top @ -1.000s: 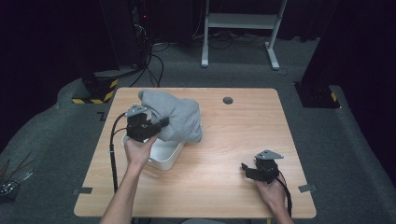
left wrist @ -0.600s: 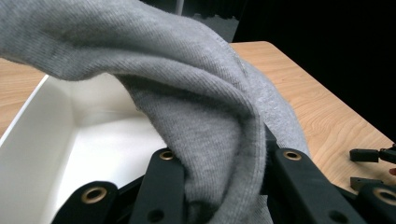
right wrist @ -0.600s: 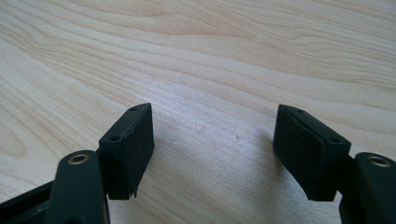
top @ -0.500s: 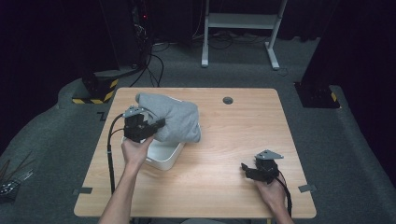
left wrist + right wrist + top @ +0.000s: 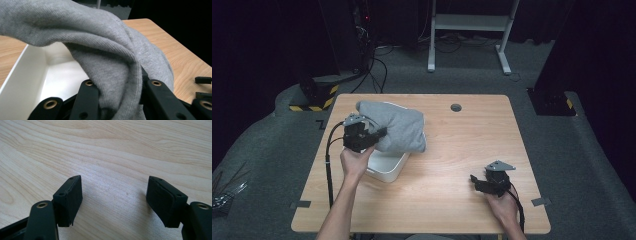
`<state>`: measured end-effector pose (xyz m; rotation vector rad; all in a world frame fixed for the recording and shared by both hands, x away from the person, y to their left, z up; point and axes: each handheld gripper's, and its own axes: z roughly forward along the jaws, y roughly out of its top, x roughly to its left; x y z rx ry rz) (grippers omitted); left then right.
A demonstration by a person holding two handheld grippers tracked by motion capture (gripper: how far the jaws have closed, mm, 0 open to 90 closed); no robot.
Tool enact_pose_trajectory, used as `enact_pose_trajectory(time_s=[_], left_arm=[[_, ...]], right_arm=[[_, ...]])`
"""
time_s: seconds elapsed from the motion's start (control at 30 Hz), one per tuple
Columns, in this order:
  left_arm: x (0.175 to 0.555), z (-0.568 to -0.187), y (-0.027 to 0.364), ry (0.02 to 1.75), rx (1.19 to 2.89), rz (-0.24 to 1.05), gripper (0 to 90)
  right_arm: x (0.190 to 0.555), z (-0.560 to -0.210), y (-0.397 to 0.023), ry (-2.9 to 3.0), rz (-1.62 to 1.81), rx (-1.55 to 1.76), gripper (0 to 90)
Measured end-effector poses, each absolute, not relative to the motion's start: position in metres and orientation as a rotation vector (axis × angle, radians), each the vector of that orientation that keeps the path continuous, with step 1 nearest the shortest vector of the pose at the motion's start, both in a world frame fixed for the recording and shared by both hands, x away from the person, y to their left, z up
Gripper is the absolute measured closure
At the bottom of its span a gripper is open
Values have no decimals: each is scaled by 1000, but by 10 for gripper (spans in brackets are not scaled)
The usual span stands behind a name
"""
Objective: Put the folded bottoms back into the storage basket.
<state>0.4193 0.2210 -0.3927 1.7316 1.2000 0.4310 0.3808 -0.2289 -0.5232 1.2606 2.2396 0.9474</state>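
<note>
On the wooden table [image 5: 452,150], the left gripper [image 5: 379,134] is pinching the gray sweatshirt [image 5: 397,127] over the white bin [image 5: 389,172] and should be lowering it slowly, all tucked inside, while the right gripper [image 5: 474,181] is resting wide open, holding nothing

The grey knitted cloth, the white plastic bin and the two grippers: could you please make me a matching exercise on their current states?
Things:
1. grey knitted cloth
2. white plastic bin
3. left gripper
4. right gripper

States:
A. jaws apart over bare wood
B. partly covered by fabric
C. clamped on fabric
D. bunched up, draped over a container

Pairs: 1-D, 2-B, 3-C, 4-A
</note>
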Motion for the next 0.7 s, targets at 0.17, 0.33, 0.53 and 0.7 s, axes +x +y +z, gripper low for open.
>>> enact_pose_trajectory(time_s=[0.17, 0.33, 0.53, 0.7], left_arm=[[421, -396, 224, 1211, 1740, 431, 736], [422, -401, 226, 1229, 1754, 442, 736], [425, -409, 230, 1256, 1770, 453, 735], [427, -415, 230, 1262, 1799, 470, 735]], right_arm=[[381, -523, -229, 2239, 948, 1261, 291], [381, -523, -229, 2240, 947, 1261, 291], [381, -523, -229, 2241, 948, 1257, 292], [381, -523, -229, 2241, 948, 1257, 291]])
